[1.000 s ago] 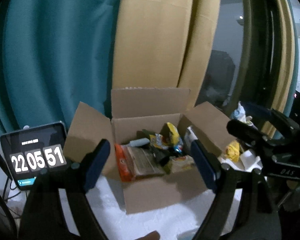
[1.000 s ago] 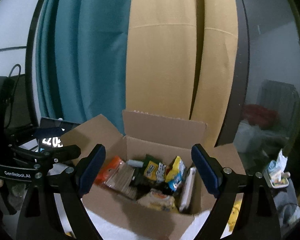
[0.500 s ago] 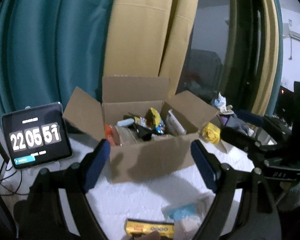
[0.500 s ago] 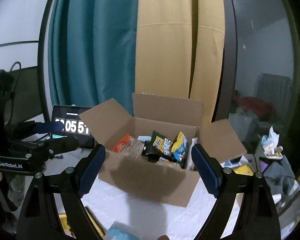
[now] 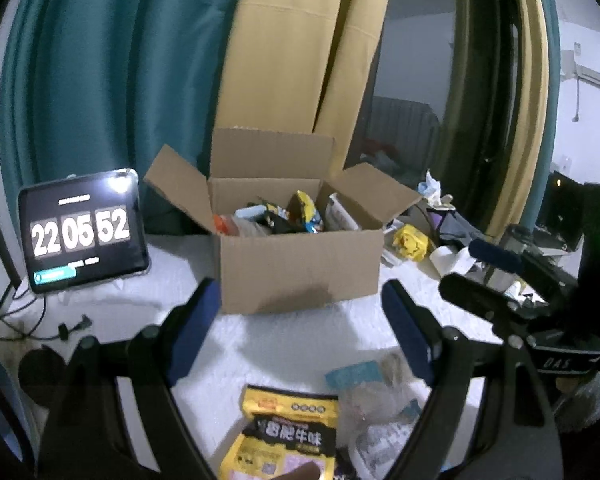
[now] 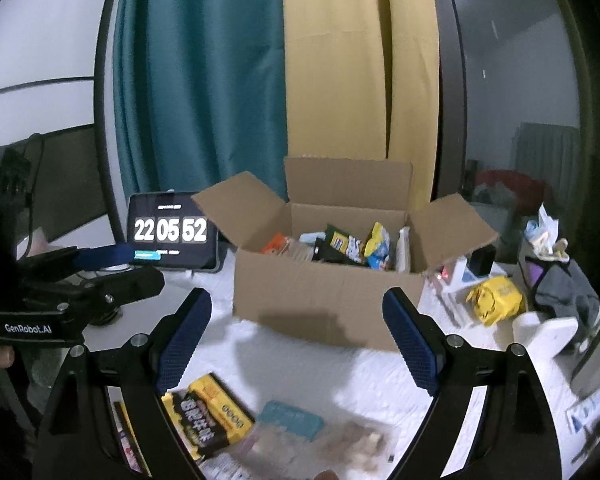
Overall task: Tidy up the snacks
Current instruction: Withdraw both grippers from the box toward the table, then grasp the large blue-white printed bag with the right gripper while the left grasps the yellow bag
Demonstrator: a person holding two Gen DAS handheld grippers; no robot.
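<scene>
- the left gripper (image 5: pixel 300 332) hangs with its blue pads spread wide and nothing between them; the right gripper (image 6: pixel 296 340) is just as wide apart and empty.
- nearest, on the white cloth (image 5: pixel 300 340), lie the loose snacks: a yellow-and-black snack bag (image 5: pixel 288 432) and, just beside it on the right, a clear packet with a teal label (image 5: pixel 374 392). the right view shows them blurred, so their edges are hard to judge.
- risk: the 2 packets touch or overlap, so a wide pinch on one could drag the other or crush its contents.
- farther, the open cardboard box (image 5: pixel 300 268) stands with all 4 flaps up and is already crowded with packets (image 6: pixel 356 246); a bag dropped on the pile may slide out or tip the upright ones.
- risk: the near flapless wall is light card, and a bump from either gripper could shove the box.
- far left, a tablet clock (image 5: pixel 82 230) reads 22 05 52; far right, a yellow wrapper (image 6: pixel 496 300) lies among clutter.
</scene>
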